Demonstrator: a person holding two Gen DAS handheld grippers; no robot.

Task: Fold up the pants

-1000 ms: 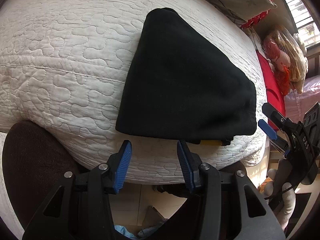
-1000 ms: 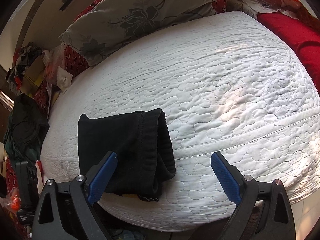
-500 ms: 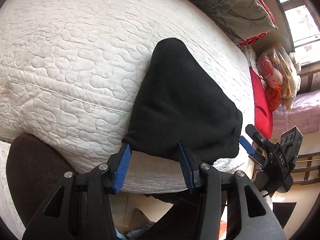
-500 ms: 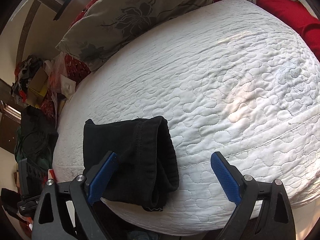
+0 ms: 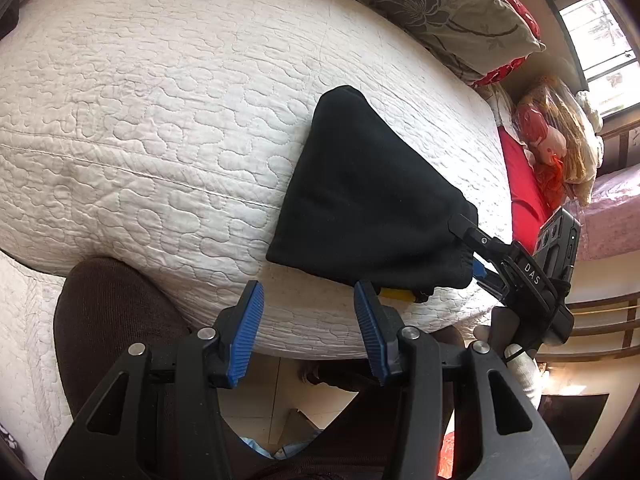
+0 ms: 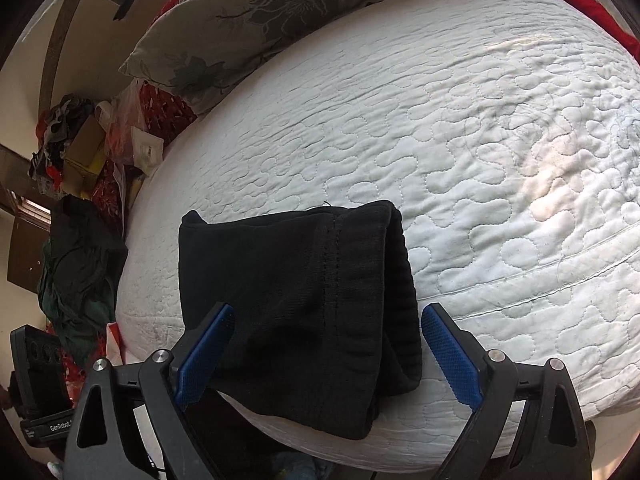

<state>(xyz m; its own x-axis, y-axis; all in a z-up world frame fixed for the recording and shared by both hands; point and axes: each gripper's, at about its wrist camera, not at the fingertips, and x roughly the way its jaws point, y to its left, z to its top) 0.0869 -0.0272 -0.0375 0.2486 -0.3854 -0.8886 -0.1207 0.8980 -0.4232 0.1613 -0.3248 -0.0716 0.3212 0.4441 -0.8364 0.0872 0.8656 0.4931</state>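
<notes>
The black pants (image 5: 368, 204) lie folded into a compact bundle near the front edge of the white quilted bed (image 5: 160, 128). My left gripper (image 5: 308, 332) is open and empty, just short of the bundle's near edge. My right gripper (image 6: 326, 352) is open with the waistband end of the pants (image 6: 304, 292) between its blue pads (image 6: 450, 356). In the left wrist view the right gripper (image 5: 474, 250) straddles the bundle's right end. A yellow tag (image 5: 394, 293) peeks out under the bundle.
A grey floral pillow (image 6: 288, 12) lies at the head of the bed. A red sheet (image 5: 524, 196) and a doll (image 5: 548, 148) are at the right. Clothes and boxes (image 6: 80, 152) pile beside the bed. A dark-clad knee (image 5: 108, 320) is at the bed's edge.
The left gripper pulled back from the bundle's edge. The right gripper moved left and forward, and its jaws now straddle the waistband end of the pants.
</notes>
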